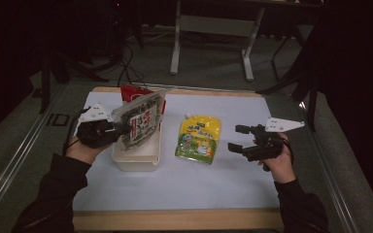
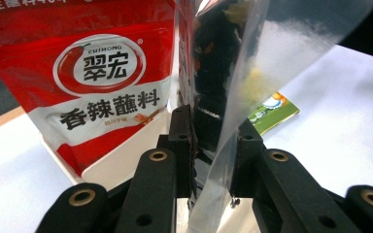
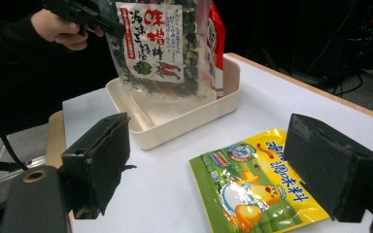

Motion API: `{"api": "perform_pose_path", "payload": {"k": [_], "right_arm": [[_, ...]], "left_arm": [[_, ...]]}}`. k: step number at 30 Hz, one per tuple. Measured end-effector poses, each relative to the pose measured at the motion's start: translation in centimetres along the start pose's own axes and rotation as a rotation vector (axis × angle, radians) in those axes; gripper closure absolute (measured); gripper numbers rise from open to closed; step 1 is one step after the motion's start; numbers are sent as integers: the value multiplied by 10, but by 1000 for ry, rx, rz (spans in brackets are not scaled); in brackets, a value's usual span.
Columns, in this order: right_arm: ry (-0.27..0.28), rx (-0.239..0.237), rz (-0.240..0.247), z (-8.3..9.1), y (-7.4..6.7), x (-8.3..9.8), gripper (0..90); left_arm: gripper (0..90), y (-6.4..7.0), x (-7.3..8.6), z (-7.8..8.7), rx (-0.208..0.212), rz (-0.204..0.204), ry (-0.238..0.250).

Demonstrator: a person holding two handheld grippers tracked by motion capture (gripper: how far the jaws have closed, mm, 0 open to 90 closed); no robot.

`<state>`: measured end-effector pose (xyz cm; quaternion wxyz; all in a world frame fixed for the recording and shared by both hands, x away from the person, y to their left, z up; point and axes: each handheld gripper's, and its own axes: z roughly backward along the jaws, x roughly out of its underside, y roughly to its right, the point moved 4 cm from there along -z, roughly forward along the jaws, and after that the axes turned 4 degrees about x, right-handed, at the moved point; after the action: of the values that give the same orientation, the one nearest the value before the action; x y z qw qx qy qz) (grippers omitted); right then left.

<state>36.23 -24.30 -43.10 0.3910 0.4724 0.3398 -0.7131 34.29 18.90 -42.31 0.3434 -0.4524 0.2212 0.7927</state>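
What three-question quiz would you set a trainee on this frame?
1. True or false: the left gripper is shut on the clear seaweed packet.
2. Where does the red pouch stand? A in the cream tray; B on the bare table.
3. Which packet lies flat between the tray and the right gripper?
Key: 1 true; 2 A; 3 the yellow-green packet.
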Motion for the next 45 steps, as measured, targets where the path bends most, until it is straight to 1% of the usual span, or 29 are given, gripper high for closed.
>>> {"api": "perform_pose_path", "payload": {"k": [1,2,4,6,10,11,12,13,15,17,20,21,22,23,24,26,28,30,31,32,33,35,37,38,39,41,42,43,45], "right_arm": [[-2,1,1,0,0,1,167],[-3,0,2,0,0,1,167],[-4,-1,2,0,-1,1,167],[-6,-3,2,-1,-1,1,167],[-13,-8,8,-3,-3,1,167],[-13,-12,10,-4,-4,1,167],[-16,-13,10,-4,-4,2,167],[-18,-13,10,-4,-5,2,167],[-21,-15,12,-6,-5,3,167],[-23,-17,11,-7,-5,3,167],[-25,-21,11,-7,-6,4,167],[-26,-22,12,-8,-6,4,167],[-26,-23,11,-8,-7,4,167],[-26,-24,12,-8,-7,4,167],[-26,-24,12,-8,-7,4,167],[-27,-25,16,-8,-7,5,167],[-32,-24,18,-9,-7,5,167],[-29,-27,24,-10,-8,5,177],[-29,-27,24,-10,-8,5,177],[-26,-29,26,-10,-8,4,181],[-27,-30,38,-11,-9,4,181],[-33,-33,42,-12,-10,5,181],[-41,-34,41,-13,-10,6,181],[-44,-36,36,-14,-9,7,181],[-42,-36,31,-15,-9,8,182],[-49,-38,31,-16,-9,10,182],[-54,-37,32,-16,-10,11,182],[-57,-38,32,-17,-10,11,182],[-61,-36,32,-17,-9,12,182]], "left_arm": [[778,-4,2,-1,10,-1,10],[777,-4,2,-1,10,-1,10],[777,-9,4,-1,19,12,20],[776,-13,6,-2,24,9,24],[776,-17,14,-7,47,-30,34],[776,-17,14,-7,47,-30,34],[776,-19,16,-8,54,-33,52],[775,-20,17,-8,54,-27,59],[775,-22,19,-8,63,-34,77],[775,-24,21,-8,63,-16,90],[775,-25,25,-11,59,-18,79],[775,-26,33,-17,63,-9,51],[775,-26,39,-19,71,-9,53],[775,-26,39,-19,71,-9,53],[775,-28,44,-18,70,8,77],[774,-33,54,-16,71,39,103],[765,-37,60,-14,66,88,130],[751,-39,61,-13,45,101,148],[736,-39,61,-13,45,101,148],[736,-38,62,-15,5,95,140],[670,-38,62,-16,-15,96,136],[626,-38,63,-20,-31,98,129],[568,-40,65,-22,-47,129,135],[542,-41,65,-23,-70,138,137],[516,-42,66,-24,-103,149,141],[443,-45,67,-24,-154,176,144],[421,-46,68,-23,-171,184,145],[415,-46,68,-23,-176,189,150],[380,-47,68,-23,-198,198,140]]}}
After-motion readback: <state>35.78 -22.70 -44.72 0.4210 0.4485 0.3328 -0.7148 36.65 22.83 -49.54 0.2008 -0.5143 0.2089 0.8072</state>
